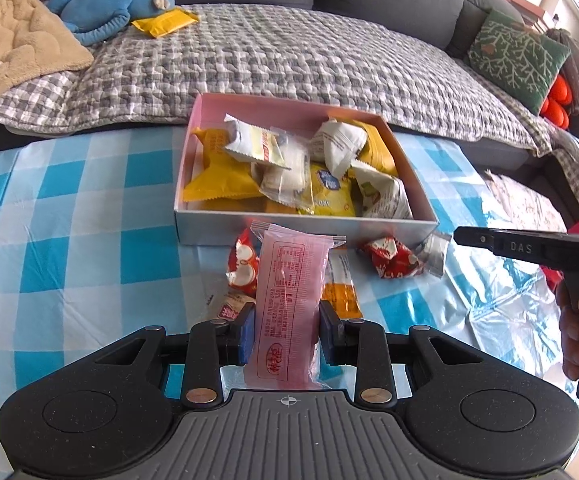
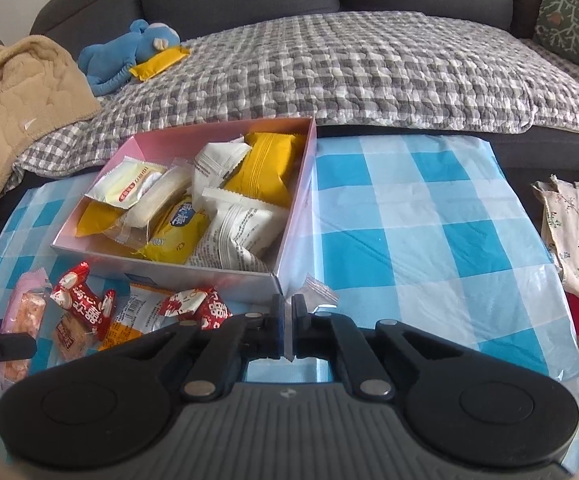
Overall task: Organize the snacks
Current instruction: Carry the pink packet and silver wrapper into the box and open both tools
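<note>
My left gripper [image 1: 287, 334] is shut on a pink snack packet [image 1: 289, 300], held upright in front of the pink box [image 1: 305, 226]. The box [image 2: 289, 240] holds several yellow and white snack packs. Red packets [image 1: 393, 258], an orange pack [image 1: 341, 292] and a small clear sachet [image 1: 435, 254] lie on the table before the box. My right gripper [image 2: 288, 326] is shut on the thin edge of the clear sachet [image 2: 319, 292] near the box's front corner. The pink packet shows at far left in the right wrist view [image 2: 25, 312].
The table has a blue and white checked cloth [image 2: 409, 220]. Behind it is a grey sofa with a checked quilt [image 1: 289, 52], a blue plush toy [image 1: 117, 4], a yellow pack [image 1: 165, 22], a tan blanket [image 1: 13, 44] and a green cushion [image 1: 517, 56]. A floral cloth [image 2: 577, 240] lies right.
</note>
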### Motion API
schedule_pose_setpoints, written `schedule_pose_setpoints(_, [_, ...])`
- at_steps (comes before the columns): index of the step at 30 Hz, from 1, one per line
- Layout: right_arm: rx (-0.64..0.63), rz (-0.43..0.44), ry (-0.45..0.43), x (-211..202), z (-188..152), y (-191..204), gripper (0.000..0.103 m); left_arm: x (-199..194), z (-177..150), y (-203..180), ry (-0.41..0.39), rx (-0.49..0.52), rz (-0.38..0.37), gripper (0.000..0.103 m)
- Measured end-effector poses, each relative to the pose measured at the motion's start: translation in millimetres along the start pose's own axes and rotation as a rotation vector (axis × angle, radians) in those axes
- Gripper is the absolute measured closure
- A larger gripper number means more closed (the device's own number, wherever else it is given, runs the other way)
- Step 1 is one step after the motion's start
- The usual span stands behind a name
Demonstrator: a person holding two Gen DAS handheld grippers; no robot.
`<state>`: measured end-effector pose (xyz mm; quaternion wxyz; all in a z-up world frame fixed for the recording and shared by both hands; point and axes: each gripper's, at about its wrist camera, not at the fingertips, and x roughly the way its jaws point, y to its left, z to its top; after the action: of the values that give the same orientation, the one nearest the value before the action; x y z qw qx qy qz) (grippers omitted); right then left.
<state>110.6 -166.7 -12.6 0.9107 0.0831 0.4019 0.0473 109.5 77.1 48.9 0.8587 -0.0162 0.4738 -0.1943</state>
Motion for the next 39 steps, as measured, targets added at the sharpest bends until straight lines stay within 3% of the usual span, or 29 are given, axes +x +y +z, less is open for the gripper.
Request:
schedule_pose_setpoints(4, [0.012, 0.029, -0.023, -5, 3, -1, 0.1, -3, 7, 3, -0.023, -0.018, -0.004, 0.074])
schedule_pose_setpoints(7, [0.032, 0.032, 0.032, 6, 1, -9, 0.1, -1, 7, 3, -0.02, -0.025, 0.003, 0.074])
schedule_pose_setpoints(11, [0.205, 0.035, 0.083, 23, -4, -27, 0.079, 0, 6, 1, -0.014, -0.023, 0.002, 0.074])
schedule_pose_setpoints(12, [0.231, 0.051, 0.072, 23, -3, -28, 0.078, 0, 6, 0, -0.015, -0.022, 0.0, 0.074])
schedule_pose_setpoints(14, [0.247, 0.073, 0.056, 23, -1, -24, 0.064, 0, 7, 1, -0.017, -0.027, -0.001, 0.074])
schedule_pose_setpoints(16, [0.22, 0.039, 0.05, 27, 1, -16, 0.061, 0, 8, 2, -0.021, -0.033, 0.001, 0.074])
schedule_pose_setpoints(18, [0.203, 0.0, 0.079, 39, 0, -11, 0.061, -1, 8, 3, -0.024, -0.034, 0.005, 0.074])
schedule_pose_setpoints(20, [0.214, -0.017, 0.119, 51, -3, -12, 0.068, -2, 8, 4, -0.028, -0.035, 0.006, 0.074])
schedule_pose_setpoints(21, [0.198, -0.036, 0.109, 51, -4, -10, 0.071, -2, 8, 5, -0.031, -0.034, 0.008, 0.074])
schedule_pose_setpoints(22, [0.176, -0.042, 0.106, 49, -4, -9, 0.08, -2, 8, 5, -0.033, -0.034, 0.009, 0.074])
schedule_pose_setpoints(24, [0.17, -0.033, 0.096, 43, -4, -11, 0.085, 0, 9, 8, -0.031, -0.044, 0.011, 0.074])
schedule_pose_setpoints(30, [0.202, -0.069, 0.1, 31, -7, -27, 0.087, -3, 12, 9, -0.043, -0.049, 0.014, 0.074])
schedule_pose_setpoints(39, [0.225, -0.05, 0.017, 13, 5, -35, 0.087, 4, 22, 10, -0.061, -0.055, 0.025, 0.074])
